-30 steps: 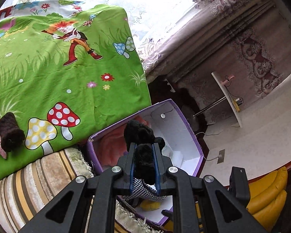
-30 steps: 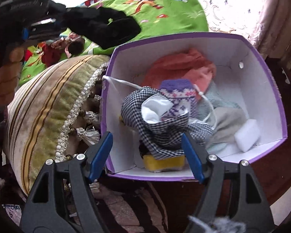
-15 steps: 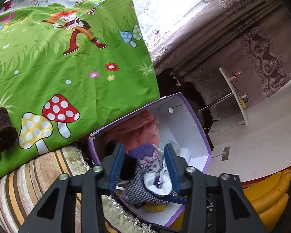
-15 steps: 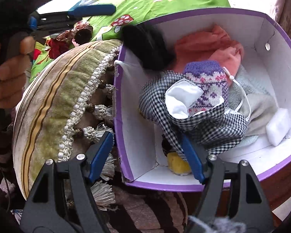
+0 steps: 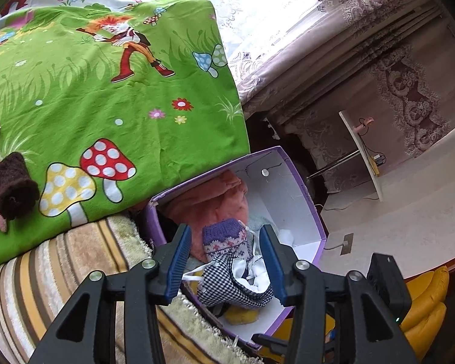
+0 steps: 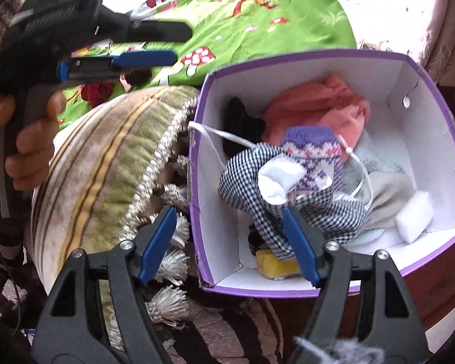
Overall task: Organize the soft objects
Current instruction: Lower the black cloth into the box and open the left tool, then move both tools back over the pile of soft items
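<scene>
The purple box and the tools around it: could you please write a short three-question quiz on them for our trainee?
1. True or false: the left tool grips the black fuzzy item.
2. Which lies outside the purple box, on the green bedspread?
A. the purple patterned sock
B. the brown sock roll
C. the white sponge
3. Fill in: the yellow sponge lies at the box's bottom, under the ______ cloth.

Key:
1. False; the tool is open and empty, and the item lies inside the box.
2. B
3. checked
</scene>
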The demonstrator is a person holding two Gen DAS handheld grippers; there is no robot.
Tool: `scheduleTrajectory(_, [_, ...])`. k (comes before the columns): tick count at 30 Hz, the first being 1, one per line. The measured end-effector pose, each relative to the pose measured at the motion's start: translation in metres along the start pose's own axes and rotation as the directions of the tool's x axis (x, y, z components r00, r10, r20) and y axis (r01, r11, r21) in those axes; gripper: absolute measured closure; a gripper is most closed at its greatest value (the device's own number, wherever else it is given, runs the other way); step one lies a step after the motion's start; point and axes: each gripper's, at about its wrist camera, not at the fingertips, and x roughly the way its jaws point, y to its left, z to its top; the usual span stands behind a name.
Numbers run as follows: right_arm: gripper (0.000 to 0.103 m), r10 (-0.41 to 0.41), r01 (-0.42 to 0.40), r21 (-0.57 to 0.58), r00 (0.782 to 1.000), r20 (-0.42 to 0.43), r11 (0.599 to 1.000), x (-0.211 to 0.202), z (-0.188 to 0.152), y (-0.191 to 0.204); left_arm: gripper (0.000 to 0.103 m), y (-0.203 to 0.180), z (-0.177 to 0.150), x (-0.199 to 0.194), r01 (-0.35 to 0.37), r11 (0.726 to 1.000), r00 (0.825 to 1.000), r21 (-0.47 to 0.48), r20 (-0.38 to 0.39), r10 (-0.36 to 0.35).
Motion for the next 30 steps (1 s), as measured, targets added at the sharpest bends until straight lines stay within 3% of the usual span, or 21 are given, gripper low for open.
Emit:
scheduleTrajectory(5, [0.027,-0.03,0.031,-0.02,0.999,0.026,0.999,-0.002,0.014,0.012,0.055,0.017,-0.012,-0.026,-0.004,1.0,0.999,-0.026,0.05,0.005])
scheduleTrajectory(13, [0.027,-0.039,0.044,-0.077,0.997,0.063,0.996,0.002,0.039,0.038,0.055,0.071,-0.032,-0.082,-0.017,0.989,0.987,-0.148,0.155,0.04])
scheduleTrajectory(21, [0.027,-0.005,0.013,-0.138,0.998,0.06,0.99,0.019,0.069,0.073,0.055,0.127,-0.057,-0.131,-0.016,0.961,0.968,-0.276,0.235,0.084])
scheduleTrajectory(30, [0.027,0.026,-0.015,-0.193,0.998,0.051,0.981,0.05,0.106,0.114,0.055,0.165,-0.073,-0.155,-0.003,0.933,0.957,-0.361,0.269,0.107])
